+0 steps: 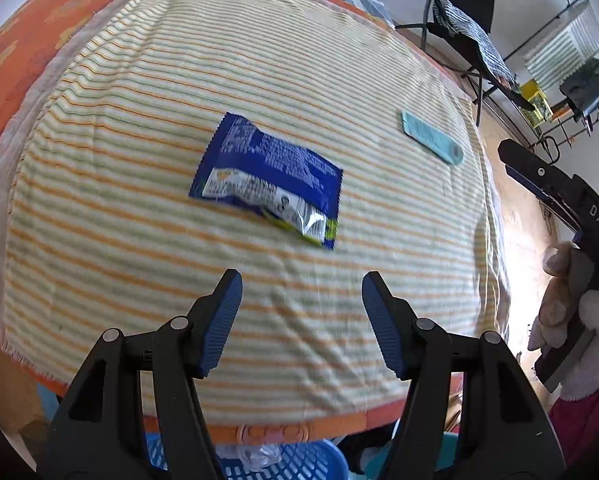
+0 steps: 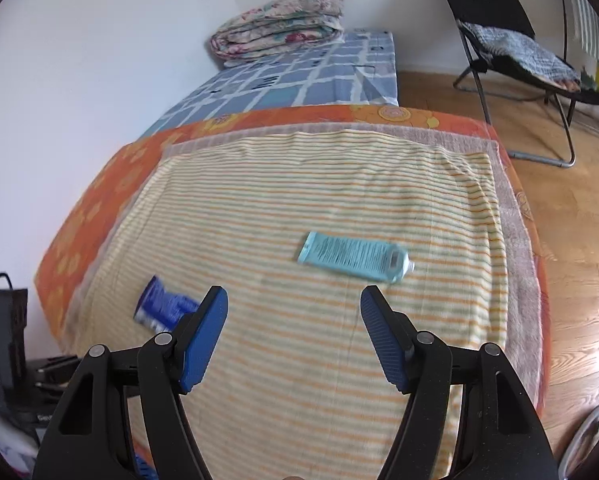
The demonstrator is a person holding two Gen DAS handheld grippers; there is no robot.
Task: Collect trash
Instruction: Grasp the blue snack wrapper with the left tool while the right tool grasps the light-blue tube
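A blue snack wrapper [image 1: 267, 178] lies flat on the striped towel [image 1: 139, 208], just ahead of my open, empty left gripper [image 1: 301, 284]. A light blue tube [image 1: 431, 138] lies further right on the towel. In the right wrist view the tube [image 2: 353, 257] lies ahead of my open, empty right gripper [image 2: 293, 300], and the wrapper [image 2: 161, 310] shows at the left, partly hidden behind the left finger [image 2: 205, 332]. The right gripper also shows in the left wrist view [image 1: 547, 184], held off the towel's right edge; its jaws are not clear there.
The towel [image 2: 299, 184] covers an orange flowered cushion [image 2: 99, 184]. A blue plastic basket [image 1: 299, 462] sits below the near edge. Beyond is a bed [image 2: 299, 76] with a folded quilt [image 2: 279, 24], a black folding chair [image 2: 511, 44] and wooden floor [image 2: 579, 240].
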